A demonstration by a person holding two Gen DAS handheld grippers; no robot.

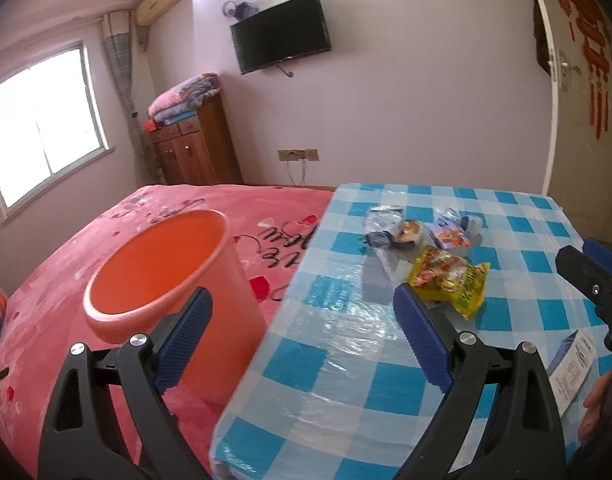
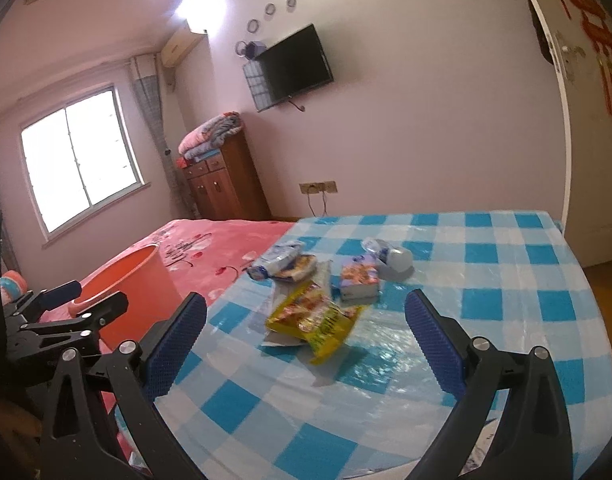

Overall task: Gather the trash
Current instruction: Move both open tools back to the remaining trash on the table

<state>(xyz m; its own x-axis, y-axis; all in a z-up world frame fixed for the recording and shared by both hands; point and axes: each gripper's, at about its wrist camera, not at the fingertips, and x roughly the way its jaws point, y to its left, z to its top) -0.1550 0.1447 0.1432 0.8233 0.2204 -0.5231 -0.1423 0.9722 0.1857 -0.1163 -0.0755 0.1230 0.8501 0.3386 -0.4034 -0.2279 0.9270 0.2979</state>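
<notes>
Just ahead of the right gripper, jaws apart and empty, lies a yellow wrapper; the left gripper, likewise apart, has the orange bin at its left finger.

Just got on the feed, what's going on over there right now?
A person holds two grippers over a table with a blue checked cloth. Both the left gripper and the right gripper have their jaws wide open and hold nothing. A small heap of trash lies untouched on the cloth: a yellow snack wrapper, a small box and some crumpled packets. The orange bin stands on the pink bed beside the table and looks empty.
</notes>
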